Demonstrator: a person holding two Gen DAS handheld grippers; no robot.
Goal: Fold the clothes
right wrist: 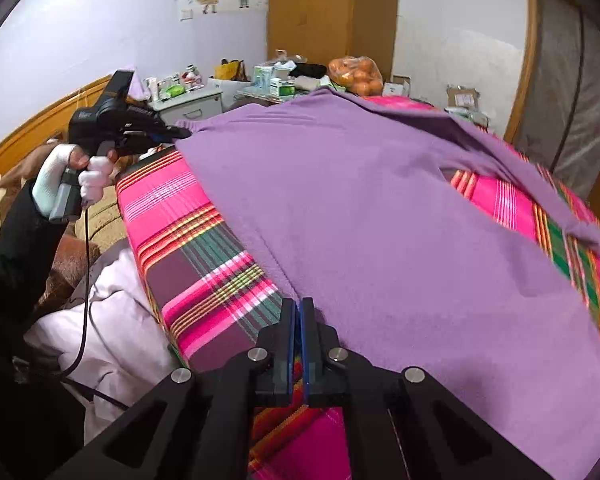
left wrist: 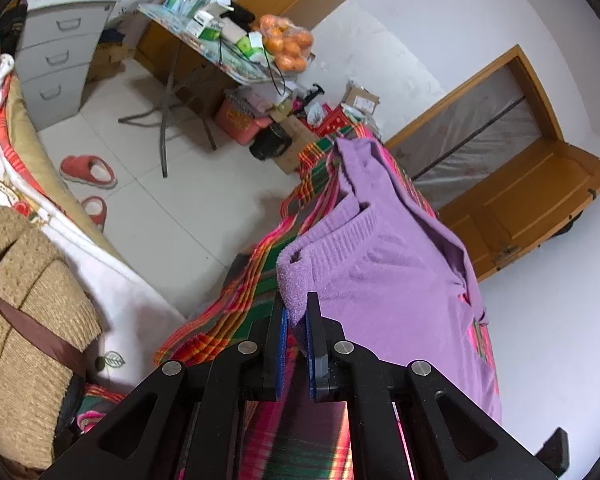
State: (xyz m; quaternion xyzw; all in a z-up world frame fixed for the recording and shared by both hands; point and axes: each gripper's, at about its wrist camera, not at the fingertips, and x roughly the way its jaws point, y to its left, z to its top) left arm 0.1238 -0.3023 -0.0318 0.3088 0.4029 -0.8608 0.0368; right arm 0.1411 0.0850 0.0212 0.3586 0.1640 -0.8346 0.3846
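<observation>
Plaid-covered bed (right wrist: 204,264) under spread purple sweater (right wrist: 380,220).

Left wrist view: close over the purple sweater (left wrist: 384,280) collar, facing down along the plaid cloth (left wrist: 236,304) toward the cluttered table (left wrist: 204,44). Right wrist view: at the sweater's near edge, facing across it. Shared: sweater, cloth, table.

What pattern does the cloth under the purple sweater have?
A pink, green and orange plaid sheet beneath the purple sweater; clearest in the right wrist view.
</observation>
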